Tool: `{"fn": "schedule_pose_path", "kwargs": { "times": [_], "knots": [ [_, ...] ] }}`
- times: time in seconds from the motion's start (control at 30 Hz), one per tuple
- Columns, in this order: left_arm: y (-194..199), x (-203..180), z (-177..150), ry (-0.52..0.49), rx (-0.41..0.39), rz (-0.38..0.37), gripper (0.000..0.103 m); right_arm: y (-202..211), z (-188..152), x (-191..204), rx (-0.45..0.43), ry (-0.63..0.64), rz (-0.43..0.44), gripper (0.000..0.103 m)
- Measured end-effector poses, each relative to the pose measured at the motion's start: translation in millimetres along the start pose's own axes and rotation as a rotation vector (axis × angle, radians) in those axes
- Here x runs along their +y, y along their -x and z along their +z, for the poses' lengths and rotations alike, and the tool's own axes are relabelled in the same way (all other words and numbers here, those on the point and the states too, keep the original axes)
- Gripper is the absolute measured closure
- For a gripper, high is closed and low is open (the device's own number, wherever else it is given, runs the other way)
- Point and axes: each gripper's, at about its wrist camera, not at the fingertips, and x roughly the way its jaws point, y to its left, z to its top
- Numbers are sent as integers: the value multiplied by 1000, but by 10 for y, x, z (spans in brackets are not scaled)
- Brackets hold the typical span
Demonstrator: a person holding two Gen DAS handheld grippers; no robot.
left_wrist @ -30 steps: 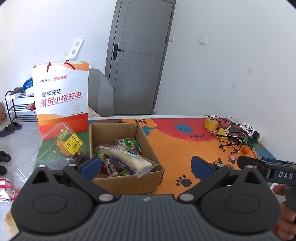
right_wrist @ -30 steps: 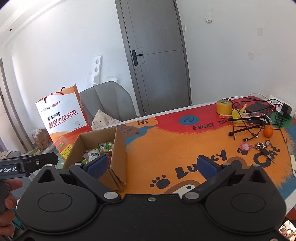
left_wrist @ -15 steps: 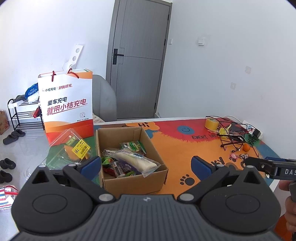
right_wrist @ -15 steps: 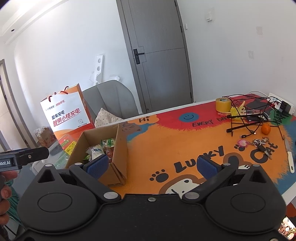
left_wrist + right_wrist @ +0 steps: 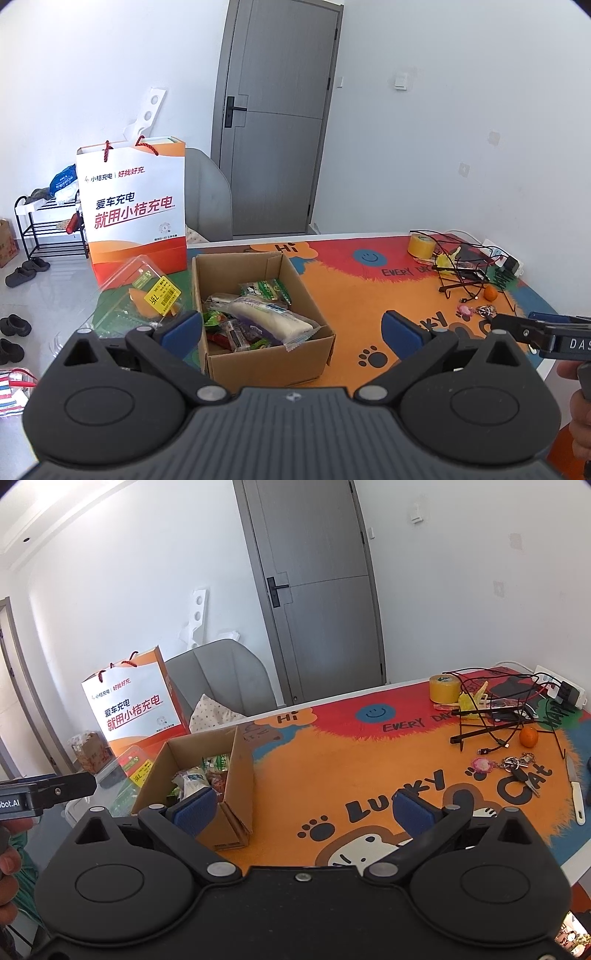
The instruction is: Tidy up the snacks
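"HI", "LUCKY CAT" are printed on the mat [image 5: 332,760] under the cardboard box [image 5: 258,354] of snacks [image 5: 266,317]; box lies ahead of the wide-spread, empty left gripper [image 5: 291,330] and left of the wide-spread, empty right gripper [image 5: 304,808].

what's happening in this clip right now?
A person holds a handheld gripper in each hand over a table with a cartoon mat. Both the left gripper and right gripper are open and hold nothing. A cardboard box in front of the left gripper already holds wrapped snacks, including a long white packet. A clear clamshell pack lies beside the box, before an orange-and-white paper bag. Nothing is being gripped.
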Motion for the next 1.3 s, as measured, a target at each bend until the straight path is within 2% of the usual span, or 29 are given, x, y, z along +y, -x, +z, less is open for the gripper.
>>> {"fn": "schedule_pose_path", "kwargs": {
  "times": [1.3],
  "knots": [
    [-33, -10, -55, -6, 15, -14, 0, -37, -13, 63, 25, 42, -10, 0]
  ]
}}
